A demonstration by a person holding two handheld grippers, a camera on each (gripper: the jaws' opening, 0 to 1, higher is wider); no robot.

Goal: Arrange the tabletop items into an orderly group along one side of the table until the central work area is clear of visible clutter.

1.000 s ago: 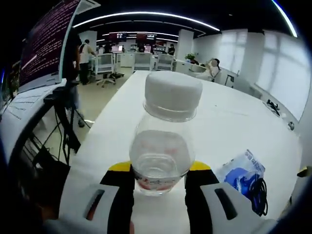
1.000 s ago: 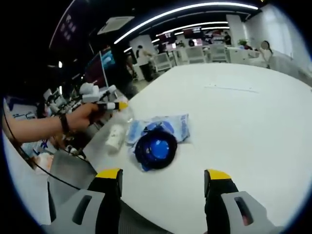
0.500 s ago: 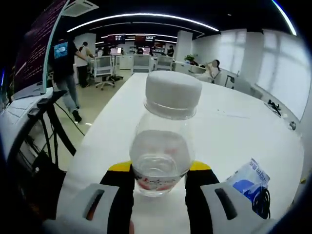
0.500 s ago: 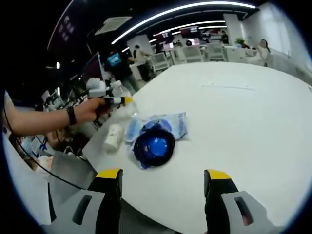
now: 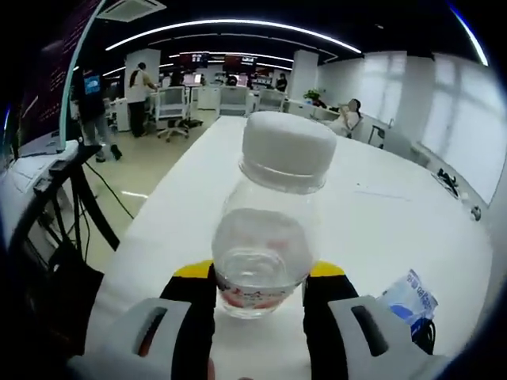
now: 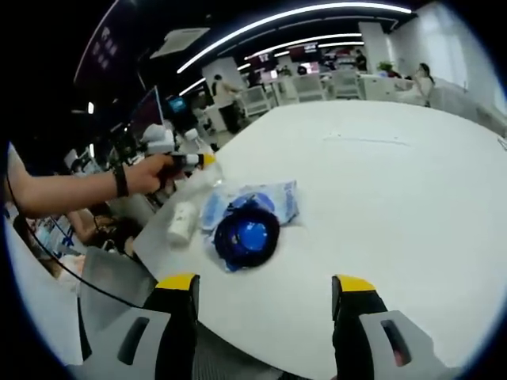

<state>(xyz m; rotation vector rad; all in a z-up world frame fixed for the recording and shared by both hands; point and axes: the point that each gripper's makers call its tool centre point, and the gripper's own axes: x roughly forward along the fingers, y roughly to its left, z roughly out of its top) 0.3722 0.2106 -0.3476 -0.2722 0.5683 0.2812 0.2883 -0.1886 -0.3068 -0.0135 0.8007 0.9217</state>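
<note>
- clear bottle point(image 5: 265, 229) with white cap, pinched between jaws of left hand-held gripper point(image 5: 257, 289), held up off the white desk point(image 5: 364, 229), cap pointing away from camera; some liquid low in it
- judgement: step in hand = carry bottle to the desk's near edge and park it next to the blue packet; keep the pinch firm on the body, bring the base down flat, release only once it stands, don't knock the small bottle lying there
- blue packet point(image 6: 247, 222) with a dark coiled cable on top sits near the desk edge; same packet peeks in left gripper view point(image 5: 408, 294), just right of the held bottle
- small white bottle point(image 6: 181, 224) lies on its side, just beside the packet, at the desk edge
- in right gripper view the left hand-held gripper point(image 6: 184, 161) shows beyond the packet, held by a hand with a dark wristband
- right hand-held gripper point(image 6: 265, 305): jaws spread wide, nothing between them, hanging above the desk short of the packet
- count: 2 bottles, 1 blue packet, 1 cable coil, 2 hand-held grippers
- rest of desk past the packet looks bare; several people and chairs far behind, too small to count
</note>
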